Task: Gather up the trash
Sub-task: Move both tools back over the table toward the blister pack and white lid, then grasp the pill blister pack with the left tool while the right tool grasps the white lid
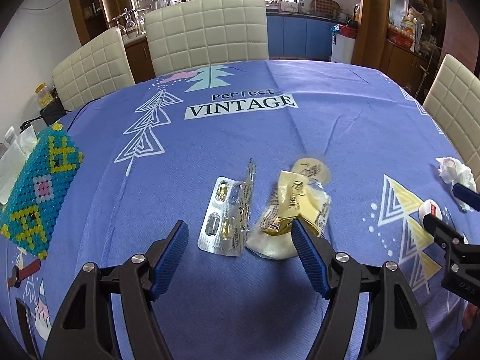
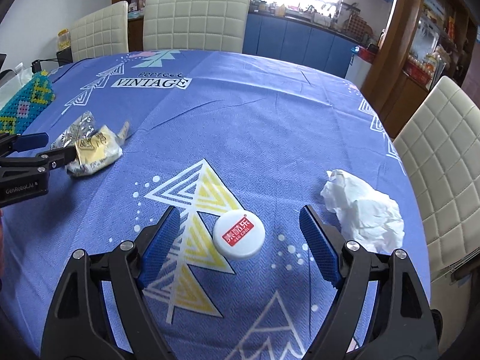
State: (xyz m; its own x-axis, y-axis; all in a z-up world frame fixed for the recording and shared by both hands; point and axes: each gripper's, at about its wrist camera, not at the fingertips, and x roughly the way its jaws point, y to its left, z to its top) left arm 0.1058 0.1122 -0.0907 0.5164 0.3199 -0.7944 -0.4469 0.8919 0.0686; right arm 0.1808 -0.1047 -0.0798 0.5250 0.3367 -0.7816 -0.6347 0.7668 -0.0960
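Observation:
My left gripper (image 1: 240, 234) is open just above the blue tablecloth. Between its fingers lies a silver pill blister pack (image 1: 226, 216); a crumpled yellow wrapper (image 1: 295, 207) lies against the right fingertip. Both show at far left in the right wrist view, the wrapper (image 2: 96, 153) beside the left gripper (image 2: 57, 147). My right gripper (image 2: 240, 225) is open around a white round lid with a red label (image 2: 239, 234). A crumpled white tissue (image 2: 364, 210) lies right of its right finger. In the left wrist view the lid (image 1: 430, 208) and tissue (image 1: 456, 169) sit at far right by the right gripper (image 1: 447, 210).
A beaded blue-and-yellow tissue box cover (image 1: 36, 186) stands at the table's left edge. Cream padded chairs (image 1: 207, 30) ring the table, one close on the right (image 2: 441, 156). A kitchen counter and shelves lie beyond.

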